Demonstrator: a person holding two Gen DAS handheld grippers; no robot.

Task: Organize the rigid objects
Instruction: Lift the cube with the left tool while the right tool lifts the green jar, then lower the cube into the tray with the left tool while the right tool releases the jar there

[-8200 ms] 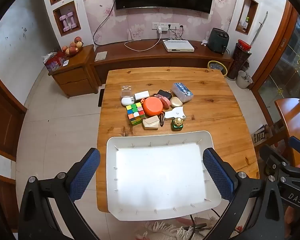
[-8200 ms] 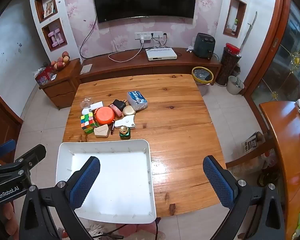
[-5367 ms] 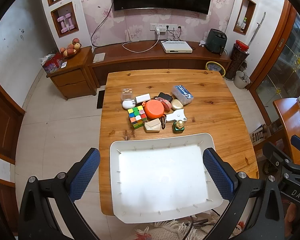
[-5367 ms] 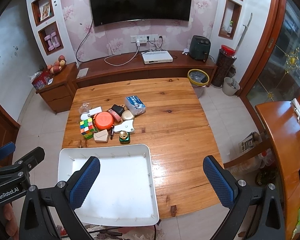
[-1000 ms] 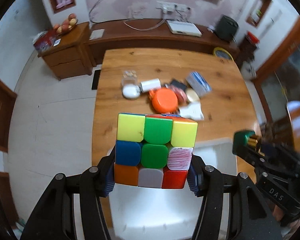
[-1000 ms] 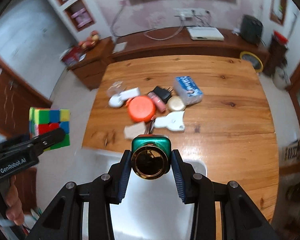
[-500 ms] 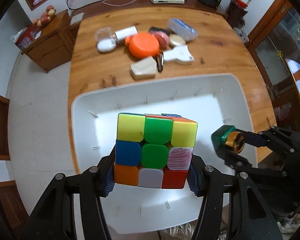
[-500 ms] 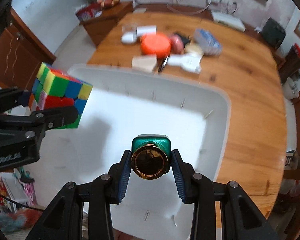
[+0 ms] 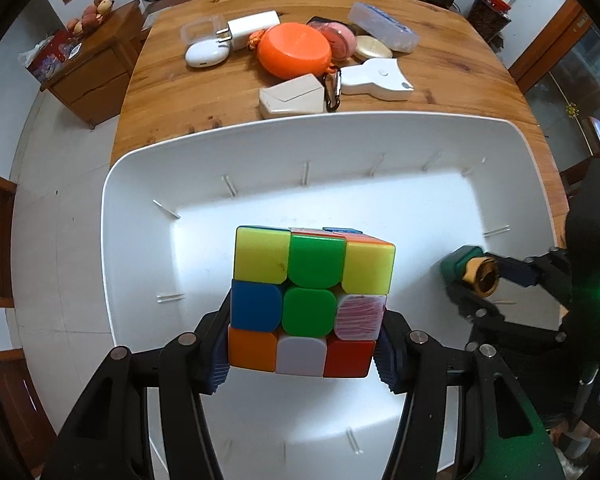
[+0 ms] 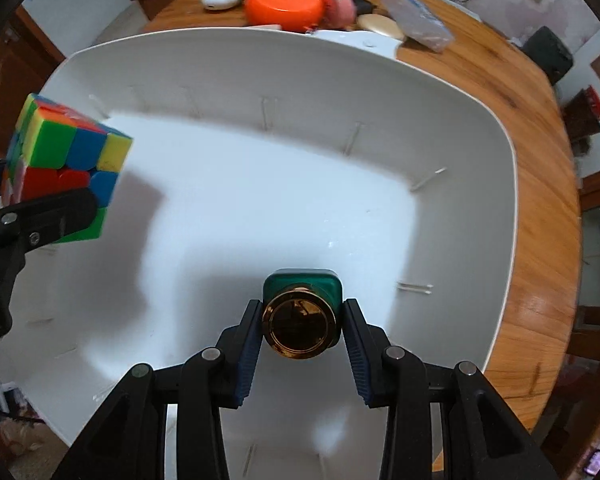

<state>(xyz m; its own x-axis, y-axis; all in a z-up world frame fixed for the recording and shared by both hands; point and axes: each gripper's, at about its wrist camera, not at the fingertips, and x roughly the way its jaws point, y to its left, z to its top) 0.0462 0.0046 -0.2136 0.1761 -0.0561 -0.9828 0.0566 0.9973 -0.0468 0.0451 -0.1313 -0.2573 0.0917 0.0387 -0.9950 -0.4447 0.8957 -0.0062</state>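
Observation:
My left gripper (image 9: 302, 350) is shut on a multicoloured puzzle cube (image 9: 308, 300), held over the left half of the white tray (image 9: 140, 184). My right gripper (image 10: 300, 336) is shut on a small green bottle with a gold cap (image 10: 300, 320), low inside the tray (image 10: 480, 128) near its right wall. In the right wrist view the cube (image 10: 64, 172) hangs at the far left. In the left wrist view the green bottle (image 9: 470, 274) shows at the right. Whether either object touches the tray floor I cannot tell.
Beyond the tray on the wooden table (image 9: 172, 100) lie an orange round case (image 9: 294, 54), a beige wedge-shaped box (image 9: 292, 96), a white flat tool (image 9: 376, 80), a white charger (image 9: 252, 28), a white oval case (image 9: 206, 52) and a clear blue-printed box (image 9: 382, 32).
Both grippers have sunk toward the tray with their objects still gripped. The tray now fills more of each view, and the green bottle sits closer to the tray floor.

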